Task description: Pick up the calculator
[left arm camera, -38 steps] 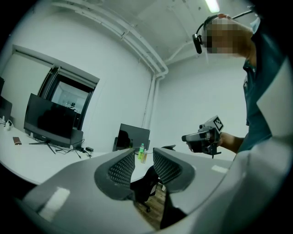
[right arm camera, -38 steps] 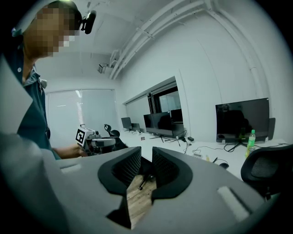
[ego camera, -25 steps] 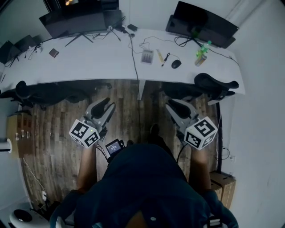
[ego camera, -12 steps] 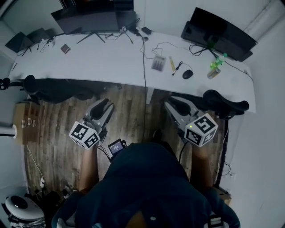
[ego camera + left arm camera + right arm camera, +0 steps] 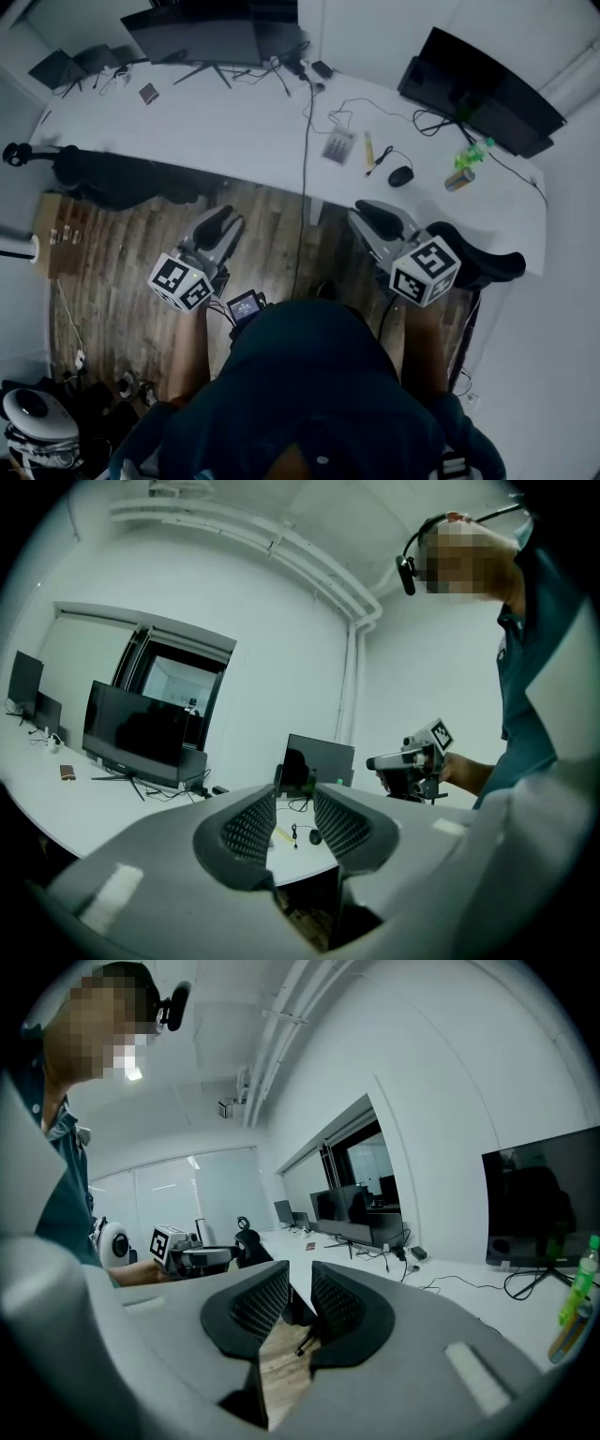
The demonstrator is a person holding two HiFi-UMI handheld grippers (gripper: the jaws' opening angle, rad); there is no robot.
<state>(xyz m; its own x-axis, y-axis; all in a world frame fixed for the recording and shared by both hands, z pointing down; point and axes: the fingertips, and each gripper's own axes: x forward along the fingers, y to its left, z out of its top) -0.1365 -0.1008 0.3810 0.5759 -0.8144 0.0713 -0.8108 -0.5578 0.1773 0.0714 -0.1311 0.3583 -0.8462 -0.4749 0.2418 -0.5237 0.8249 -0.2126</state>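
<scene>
The flat grey rectangular calculator (image 5: 337,145) lies on the long white table (image 5: 216,117), left of the black mouse (image 5: 401,175). The left gripper (image 5: 223,223) and right gripper (image 5: 372,216), jaws apart and empty, are well short of that mouse: best to approach first, then straddle the calculator squarely.

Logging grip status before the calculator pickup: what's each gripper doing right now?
Left gripper: open, nothing between its jaws.
Right gripper: open, nothing between its jaws.
</scene>
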